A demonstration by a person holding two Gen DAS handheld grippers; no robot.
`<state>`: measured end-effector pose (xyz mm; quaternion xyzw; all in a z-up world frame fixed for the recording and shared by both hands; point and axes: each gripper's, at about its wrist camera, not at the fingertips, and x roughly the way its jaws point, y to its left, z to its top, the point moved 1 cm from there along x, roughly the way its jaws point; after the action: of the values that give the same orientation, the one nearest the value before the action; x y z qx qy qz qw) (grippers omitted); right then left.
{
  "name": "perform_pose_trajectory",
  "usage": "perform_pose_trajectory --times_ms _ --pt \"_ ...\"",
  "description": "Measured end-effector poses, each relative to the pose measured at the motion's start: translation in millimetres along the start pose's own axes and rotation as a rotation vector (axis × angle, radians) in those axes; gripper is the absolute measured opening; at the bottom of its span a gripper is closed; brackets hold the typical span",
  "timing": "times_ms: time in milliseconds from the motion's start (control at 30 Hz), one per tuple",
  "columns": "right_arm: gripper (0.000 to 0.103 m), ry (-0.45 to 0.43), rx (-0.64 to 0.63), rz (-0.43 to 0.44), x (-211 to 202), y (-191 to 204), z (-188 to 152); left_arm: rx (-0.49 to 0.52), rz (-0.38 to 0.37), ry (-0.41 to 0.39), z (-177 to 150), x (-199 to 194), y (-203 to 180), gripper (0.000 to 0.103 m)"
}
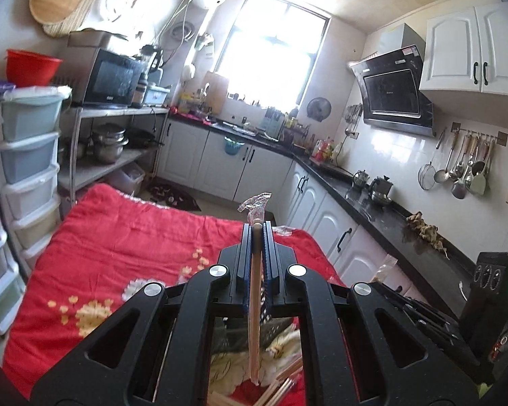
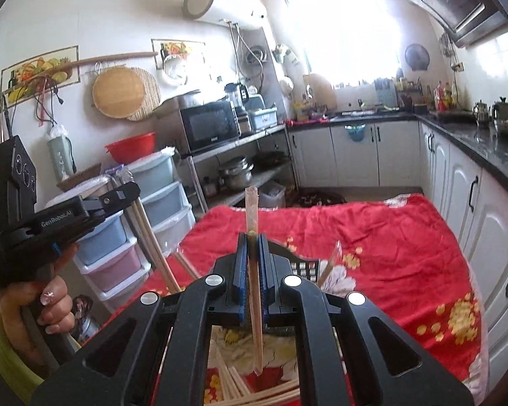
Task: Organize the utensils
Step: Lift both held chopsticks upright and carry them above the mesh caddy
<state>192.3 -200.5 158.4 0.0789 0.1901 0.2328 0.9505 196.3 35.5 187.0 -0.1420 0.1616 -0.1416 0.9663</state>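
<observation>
My left gripper [image 1: 256, 228] is shut on wrapped wooden chopsticks [image 1: 255, 304] whose clear plastic wrapper sticks out past the fingertips. My right gripper [image 2: 250, 237] is shut on another wrapped pair of chopsticks [image 2: 254, 308], held upright. In the right wrist view the left gripper [image 2: 125, 193] shows at the left, held by a hand, with its chopsticks [image 2: 152, 240] hanging down. Several loose chopsticks [image 2: 240, 392] lie on the red cloth below both grippers. A black slotted basket [image 2: 304, 269] stands just behind the right gripper.
The table is covered by a red flowered cloth [image 2: 389, 243]. Plastic drawer towers [image 1: 27, 169] stand at the left. White cabinets with a black counter [image 1: 382, 216] run along the right. A metal shelf with a microwave [image 1: 111, 77] is at the back left.
</observation>
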Motion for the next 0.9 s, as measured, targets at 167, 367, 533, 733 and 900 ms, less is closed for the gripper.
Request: perform_pose_trajectory --times_ms 167,367,533,733,900 --pt "0.006 -0.053 -0.027 -0.006 -3 4 15 0.006 0.001 -0.029 9 10 -11 0.003" --pt "0.006 -0.119 -0.064 -0.018 -4 7 35 0.038 0.016 -0.069 19 20 -26 0.003" --pt "0.006 -0.177 -0.081 -0.022 -4 6 49 0.073 0.046 -0.098 26 30 -31 0.003" --pt "0.006 -0.248 -0.124 -0.046 -5 4 60 0.082 0.065 -0.135 28 39 -32 0.003" --pt "0.006 -0.260 -0.138 -0.057 4 2 59 0.097 0.091 -0.154 24 48 -30 0.003"
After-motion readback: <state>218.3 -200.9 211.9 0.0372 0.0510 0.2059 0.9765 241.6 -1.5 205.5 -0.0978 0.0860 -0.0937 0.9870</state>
